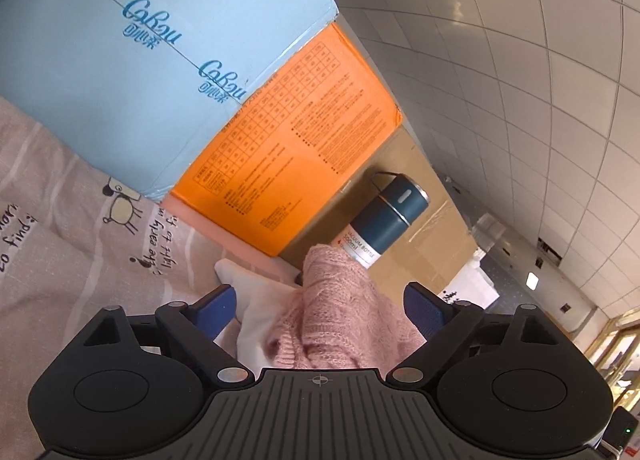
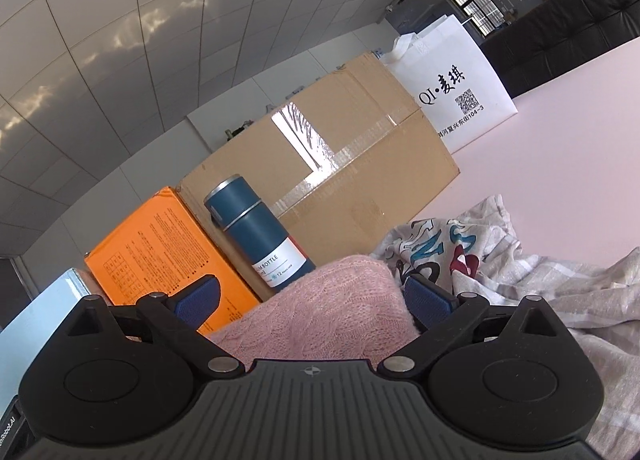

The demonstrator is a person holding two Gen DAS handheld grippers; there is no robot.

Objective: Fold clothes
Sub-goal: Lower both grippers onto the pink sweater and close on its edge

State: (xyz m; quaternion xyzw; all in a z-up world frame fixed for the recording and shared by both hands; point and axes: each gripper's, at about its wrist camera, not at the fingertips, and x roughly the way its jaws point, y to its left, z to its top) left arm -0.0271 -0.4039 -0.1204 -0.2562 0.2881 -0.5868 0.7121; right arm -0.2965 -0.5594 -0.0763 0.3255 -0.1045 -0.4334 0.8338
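A pink knitted sweater (image 1: 340, 312) lies between the blue pads of my left gripper (image 1: 320, 304), whose jaws stand wide apart around it without pressing it. A white garment (image 1: 256, 300) lies under it. In the right wrist view the same pink sweater (image 2: 320, 312) bulges up between the pads of my right gripper (image 2: 312, 300), whose jaws are also spread wide. A printed grey-white garment (image 2: 448, 248) lies crumpled to the right on the pink table (image 2: 560, 147).
A teal vacuum bottle (image 2: 260, 236) stands just beyond the sweater, also in the left wrist view (image 1: 384, 219). Behind it are an orange box (image 2: 160, 248), a brown carton (image 2: 340, 163), a light blue box (image 1: 140, 59) and a white bag (image 2: 452, 95). A printed pink sheet (image 1: 80, 244) lies left.
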